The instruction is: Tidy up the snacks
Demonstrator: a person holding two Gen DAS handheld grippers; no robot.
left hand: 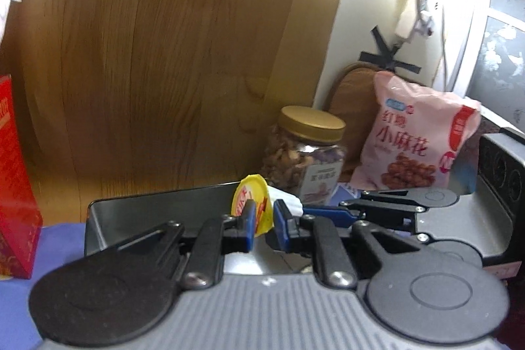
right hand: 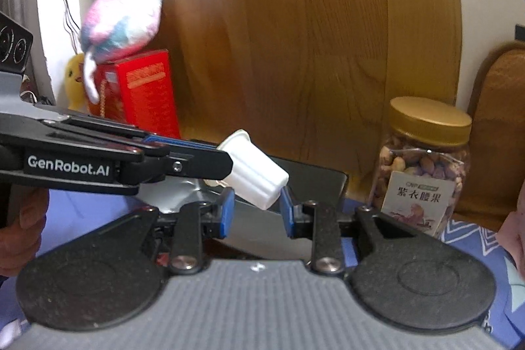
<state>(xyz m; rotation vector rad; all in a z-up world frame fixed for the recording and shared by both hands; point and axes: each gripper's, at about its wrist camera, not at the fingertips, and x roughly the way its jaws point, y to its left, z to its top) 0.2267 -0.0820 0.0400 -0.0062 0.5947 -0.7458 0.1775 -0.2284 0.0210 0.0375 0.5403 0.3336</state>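
The left gripper (left hand: 264,218) pinches a little cup (left hand: 252,208) over the tray (left hand: 157,212). The right gripper (right hand: 257,212) is spread under it, near the nut jar (right hand: 423,166).

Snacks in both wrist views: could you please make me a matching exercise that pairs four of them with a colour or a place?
Things:
1. nut jar
2. snack bag
3. red box
4. jelly cup

Descriptions:
A. pink
B. held in the left gripper
C. gold lid
D. plush toy on top

Pairs: 1-C, 2-A, 3-D, 4-B
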